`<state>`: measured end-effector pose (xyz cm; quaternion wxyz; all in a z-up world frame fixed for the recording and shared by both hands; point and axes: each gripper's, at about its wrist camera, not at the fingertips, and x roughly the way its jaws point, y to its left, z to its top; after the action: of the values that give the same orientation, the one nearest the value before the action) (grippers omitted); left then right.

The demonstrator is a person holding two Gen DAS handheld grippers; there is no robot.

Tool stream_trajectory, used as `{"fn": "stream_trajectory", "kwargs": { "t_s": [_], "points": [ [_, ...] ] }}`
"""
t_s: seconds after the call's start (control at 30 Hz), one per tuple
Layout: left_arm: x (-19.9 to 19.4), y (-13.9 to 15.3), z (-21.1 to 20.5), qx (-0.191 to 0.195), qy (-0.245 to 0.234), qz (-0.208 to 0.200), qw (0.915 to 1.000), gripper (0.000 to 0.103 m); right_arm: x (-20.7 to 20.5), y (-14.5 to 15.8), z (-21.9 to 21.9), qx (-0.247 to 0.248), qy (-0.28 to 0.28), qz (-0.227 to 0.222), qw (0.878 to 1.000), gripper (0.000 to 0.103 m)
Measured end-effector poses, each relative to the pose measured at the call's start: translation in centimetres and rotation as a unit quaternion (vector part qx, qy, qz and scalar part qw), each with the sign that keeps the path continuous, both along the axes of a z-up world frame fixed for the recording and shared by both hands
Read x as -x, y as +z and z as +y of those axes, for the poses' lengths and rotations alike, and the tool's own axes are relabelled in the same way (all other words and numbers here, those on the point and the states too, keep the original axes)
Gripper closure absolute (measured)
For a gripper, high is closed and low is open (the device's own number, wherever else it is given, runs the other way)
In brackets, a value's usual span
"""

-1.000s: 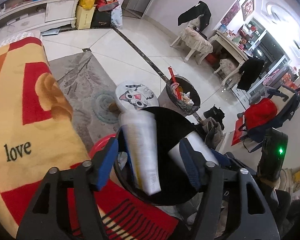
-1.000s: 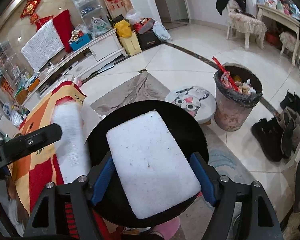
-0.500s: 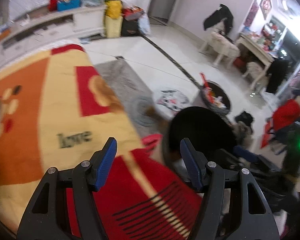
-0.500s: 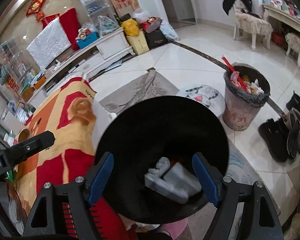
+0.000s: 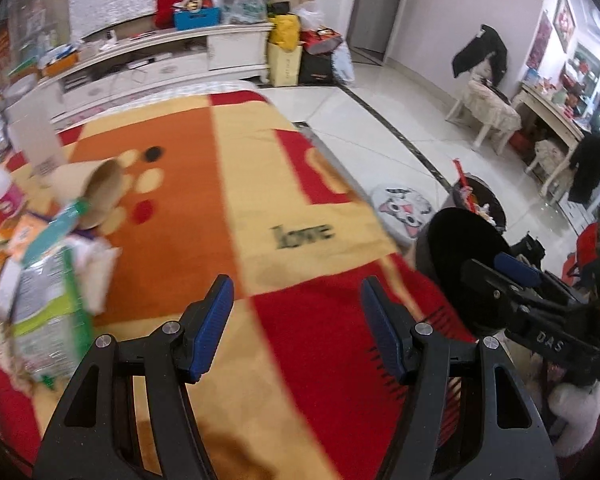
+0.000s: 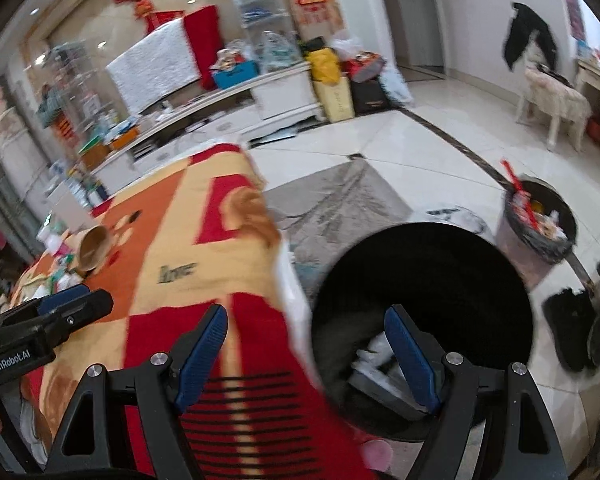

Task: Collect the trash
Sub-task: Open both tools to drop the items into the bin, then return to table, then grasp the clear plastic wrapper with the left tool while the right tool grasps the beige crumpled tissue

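My left gripper [image 5: 296, 330] is open and empty over the red and orange blanket [image 5: 236, 208]. A heap of trash lies at the blanket's left: a green and white packet [image 5: 46, 304], a brown paper cup [image 5: 102, 192] and crumpled wrappers. The black bin [image 6: 424, 300] stands beside the blanket's right edge, with white pieces [image 6: 376, 364] in its bottom. My right gripper [image 6: 306, 354] is open and empty, straddling the blanket's edge and the bin's rim. The right gripper also shows in the left wrist view [image 5: 516, 276], in front of the black bin [image 5: 460, 248].
A second, full trash can [image 6: 540, 220] stands on the tiled floor to the right, next to a round cat-face stool [image 5: 404, 210]. Dark shoes [image 6: 580, 320] lie near it. A white TV cabinet [image 5: 160, 60] with clutter lines the back wall.
Both grippers let go of the white pieces, which now lie in the black bin. Both have since swung left, away from the bin and over the blanket toward the heap.
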<state>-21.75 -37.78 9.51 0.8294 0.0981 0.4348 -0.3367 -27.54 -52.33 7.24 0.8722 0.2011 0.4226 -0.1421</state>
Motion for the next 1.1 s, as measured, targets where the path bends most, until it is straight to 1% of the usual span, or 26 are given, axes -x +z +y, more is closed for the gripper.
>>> {"fn": "stream_trajectory", "kwargs": {
  "t_s": [0.13,0.3,0.4,0.5,0.6,0.67,0.73,0.8,0.9,0.97,1.0,1.03,1.1],
  "points": [
    [-0.8,1.0,4.3,0.002,0.027,-0.002,0.9996,0.038,-2.5,-0.2,3.3,-0.014,0.042,0.002,0.999,0.024],
    [-2.8,2.7,10.7,0.002,0.076,-0.010,0.9971,0.038,-5.3,-0.4,7.8,-0.037,0.098,-0.003,0.994,0.024],
    [-5.1,3.6,14.8,-0.004,0.122,-0.019,0.9924,0.038,-7.1,-0.3,10.9,-0.040,0.133,-0.002,0.990,0.024],
    [-7.5,3.6,18.2,-0.007,0.161,-0.020,0.9868,0.038,-8.5,-0.1,13.4,-0.046,0.160,-0.006,0.986,0.024],
    [-9.6,3.1,20.4,-0.014,0.185,-0.016,0.9825,0.038,-10.1,0.4,16.0,-0.053,0.186,-0.012,0.981,0.024],
    [-11.0,2.6,22.0,-0.009,0.196,0.001,0.9805,0.038,-10.9,0.7,17.4,-0.058,0.201,-0.017,0.978,0.024],
    [-11.8,2.2,23.5,-0.002,0.202,0.017,0.9793,0.038,-11.7,1.2,19.1,-0.060,0.219,-0.022,0.974,0.024],
    [-12.2,2.0,24.8,-0.006,0.211,0.018,0.9773,0.038,-12.6,1.8,21.0,-0.054,0.240,-0.027,0.969,0.024],
    [-13.2,0.9,26.9,-0.031,0.237,0.019,0.9709,0.038,-14.1,2.2,23.6,-0.049,0.270,-0.027,0.961,0.024],
    [-14.0,-0.4,28.4,-0.058,0.260,0.028,0.9635,0.038,-15.4,2.4,25.1,-0.044,0.281,-0.028,0.958,0.024],
    [-14.4,-0.9,29.0,-0.065,0.267,0.030,0.9609,0.038,-16.2,2.5,25.8,-0.039,0.284,-0.031,0.958,0.024],
    [-14.9,-1.6,29.7,-0.073,0.280,0.036,0.9564,0.038,-16.9,2.6,26.5,-0.032,0.287,-0.033,0.957,0.024],
    [-15.6,-2.4,30.5,-0.073,0.293,0.044,0.9525,0.038,-18.7,2.6,28.1,-0.008,0.293,-0.027,0.956,0.024]
  ]
}}
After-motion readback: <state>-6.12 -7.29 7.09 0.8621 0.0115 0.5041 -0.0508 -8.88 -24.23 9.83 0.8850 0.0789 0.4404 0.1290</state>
